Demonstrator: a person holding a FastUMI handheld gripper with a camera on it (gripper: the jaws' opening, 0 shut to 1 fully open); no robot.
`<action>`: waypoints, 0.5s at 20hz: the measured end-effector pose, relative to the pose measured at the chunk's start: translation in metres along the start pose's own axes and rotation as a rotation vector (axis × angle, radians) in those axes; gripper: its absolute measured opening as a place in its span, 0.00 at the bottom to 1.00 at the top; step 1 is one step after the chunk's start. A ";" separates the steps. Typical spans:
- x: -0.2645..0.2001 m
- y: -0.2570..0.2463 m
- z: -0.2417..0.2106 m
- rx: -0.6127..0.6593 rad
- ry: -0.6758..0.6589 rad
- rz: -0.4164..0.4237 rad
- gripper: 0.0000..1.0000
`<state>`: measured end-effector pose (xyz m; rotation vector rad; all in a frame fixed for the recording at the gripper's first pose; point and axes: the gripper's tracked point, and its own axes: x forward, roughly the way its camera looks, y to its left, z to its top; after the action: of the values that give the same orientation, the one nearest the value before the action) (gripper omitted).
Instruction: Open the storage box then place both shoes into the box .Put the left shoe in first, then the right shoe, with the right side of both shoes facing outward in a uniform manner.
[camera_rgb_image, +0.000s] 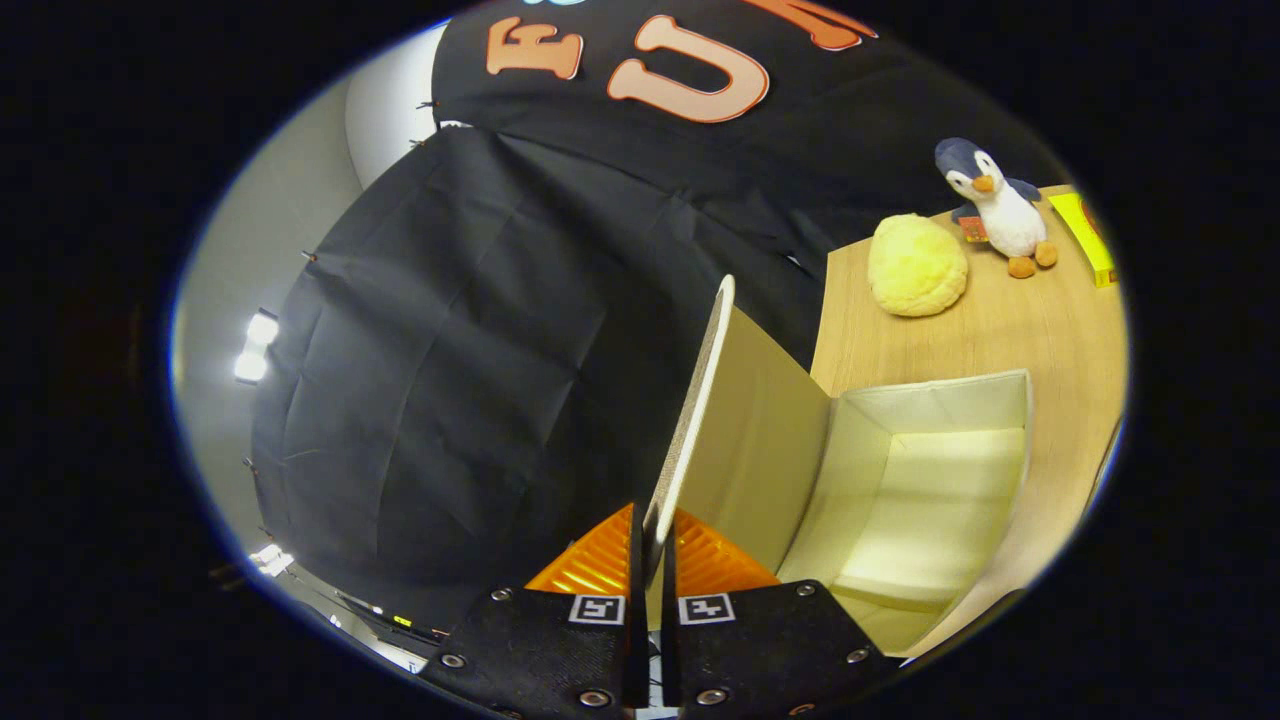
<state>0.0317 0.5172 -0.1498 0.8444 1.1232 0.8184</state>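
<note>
I am holding the gripper (650, 560) clamped on the upright lid (700, 400), keeping the empty box (930, 480) open for shoes.

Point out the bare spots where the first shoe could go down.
The gripper is shut on the lid, holding it raised. The storage box is bare inside. Bare tabletop lies between the box and the yellow plush; the corner by the penguin is crowded.

Gripper (650, 560) fingers clamped on raised cream lid (700, 400) of open cream fabric storage box (940, 470); pale wooden table (1030, 320) beyond carries round yellow plush (916, 265), grey-white penguin toy (995, 205).
</note>
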 end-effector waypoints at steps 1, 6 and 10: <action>0.011 0.005 -0.007 -0.011 0.018 0.005 0.05; 0.080 0.028 -0.026 -0.048 0.093 -0.035 0.05; 0.114 0.039 -0.047 -0.097 0.138 -0.160 0.07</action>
<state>0.0076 0.6426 -0.1726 0.6161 1.2454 0.7998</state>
